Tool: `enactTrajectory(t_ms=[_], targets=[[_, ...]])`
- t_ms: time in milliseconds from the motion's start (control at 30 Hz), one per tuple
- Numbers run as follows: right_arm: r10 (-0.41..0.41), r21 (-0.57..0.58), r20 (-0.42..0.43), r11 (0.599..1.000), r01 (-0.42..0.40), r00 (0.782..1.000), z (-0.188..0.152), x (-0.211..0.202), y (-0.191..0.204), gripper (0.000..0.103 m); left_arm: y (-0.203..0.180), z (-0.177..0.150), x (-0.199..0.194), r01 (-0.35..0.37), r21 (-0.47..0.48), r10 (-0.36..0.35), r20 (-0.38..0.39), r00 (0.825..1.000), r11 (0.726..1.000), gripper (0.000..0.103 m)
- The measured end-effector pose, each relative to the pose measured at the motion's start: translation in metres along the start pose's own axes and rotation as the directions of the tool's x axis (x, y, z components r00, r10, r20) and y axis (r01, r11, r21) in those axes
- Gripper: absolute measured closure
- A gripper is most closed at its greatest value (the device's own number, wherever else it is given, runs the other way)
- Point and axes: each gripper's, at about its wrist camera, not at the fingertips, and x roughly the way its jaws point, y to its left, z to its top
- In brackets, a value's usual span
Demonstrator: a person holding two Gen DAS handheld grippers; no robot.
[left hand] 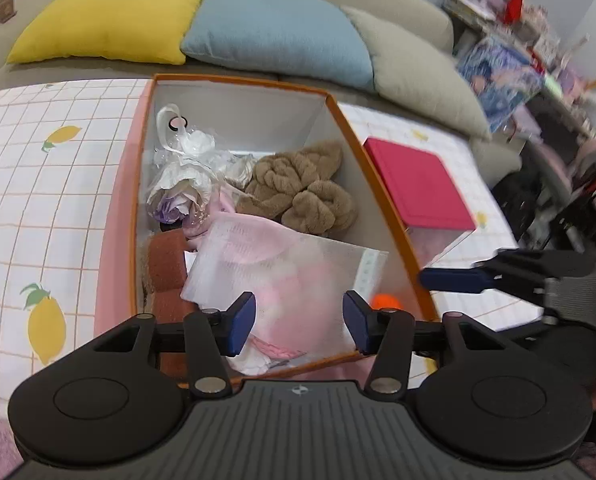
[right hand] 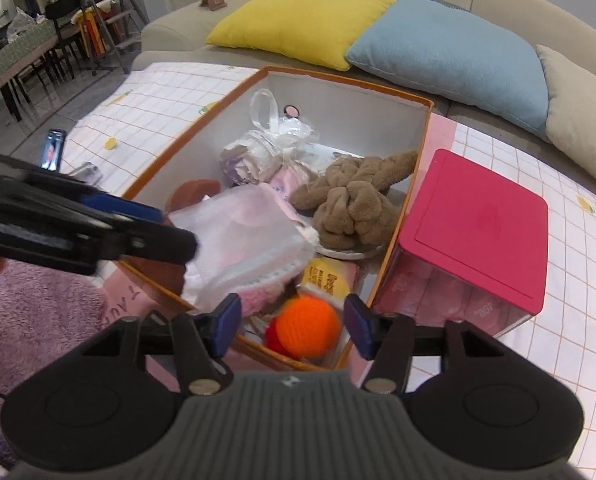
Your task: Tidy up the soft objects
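An orange-rimmed box [left hand: 378,184] [right hand: 158,168] stands on a lemon-print cloth. It holds a brown plush toy [left hand: 306,188] [right hand: 350,200], a white mesh bag with pink contents [left hand: 282,264] [right hand: 242,232], a wrapped white bundle [left hand: 186,172] [right hand: 266,148], a rust-brown item [left hand: 166,268] and an orange ball [right hand: 306,326] [left hand: 386,301]. My left gripper [left hand: 299,322] is open and empty above the mesh bag. My right gripper [right hand: 294,326] is open and empty above the orange ball. Each gripper shows blurred in the other's view.
A pink-lidded clear box [left hand: 418,184] [right hand: 474,232] stands right of the orange box. Yellow [left hand: 110,16], blue [left hand: 278,32] and beige [left hand: 414,72] cushions lie on the sofa behind. A phone [right hand: 53,154] lies on the cloth at left. A purple fluffy rug [right hand: 30,312] is nearby.
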Motion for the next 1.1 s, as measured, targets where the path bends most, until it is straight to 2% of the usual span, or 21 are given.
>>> enactTrajectory(t_ms=[133,267,333,433,500,633,700,767,833,900,967,1100], targets=[[-0.026,0.007,0.011,1.000,0.026,1.000,-0.005,-0.006,-0.003,0.044,-0.004,0.006,0.025,-0.022,0.029,0.024,-0.068,0.997,0.999,0.049],[-0.044,0.056,0.027,0.998,0.043,0.999,-0.010,-0.014,-0.013,0.044,-0.007,0.006,0.053,-0.060,0.062,0.069,-0.160,0.985,0.996,0.049],[-0.051,0.076,0.035,0.996,0.048,0.998,-0.012,-0.018,-0.017,0.044,-0.006,0.004,0.062,-0.064,0.042,0.071,-0.193,0.979,0.997,0.049],[-0.061,0.099,0.040,0.993,0.056,0.997,-0.015,-0.022,-0.023,0.044,-0.006,0.005,0.065,-0.076,0.014,0.077,-0.208,0.975,0.997,0.049],[-0.062,0.113,0.044,0.992,0.056,0.997,-0.016,-0.024,-0.027,0.045,-0.009,0.006,0.059,-0.085,0.020,0.087,-0.192,0.978,0.996,0.049],[-0.065,0.144,0.066,0.988,0.055,0.996,-0.010,-0.036,-0.035,0.045,-0.019,0.014,0.026,-0.058,0.032,0.061,-0.097,0.993,0.998,0.049],[-0.093,0.161,0.080,0.984,0.079,0.992,-0.004,-0.045,-0.041,0.045,-0.027,0.020,0.004,-0.042,0.050,0.043,-0.021,0.999,0.998,0.047],[-0.121,0.188,0.096,0.977,0.101,0.988,0.006,-0.057,-0.047,0.044,-0.037,0.025,-0.020,-0.040,0.086,0.034,0.072,0.997,0.996,0.045],[-0.145,0.225,0.117,0.968,0.116,0.983,0.015,-0.071,-0.053,0.041,-0.050,0.029,-0.043,-0.052,0.127,0.031,0.162,0.986,0.991,0.041],[-0.170,0.264,0.146,0.956,0.127,0.975,0.023,-0.088,-0.059,0.028,-0.062,0.032,-0.061,-0.066,0.153,0.030,0.226,0.974,0.986,0.035],[-0.188,0.293,0.175,0.947,0.131,0.966,0.028,-0.103,-0.065,0.023,-0.074,0.033,-0.077,-0.078,0.175,0.025,0.288,0.957,0.981,0.028],[-0.226,0.331,0.210,0.932,0.148,0.951,0.026,-0.127,-0.068,0.012,-0.096,0.031,-0.095,-0.161,0.177,0.083,0.384,0.920,0.971,0.024]])
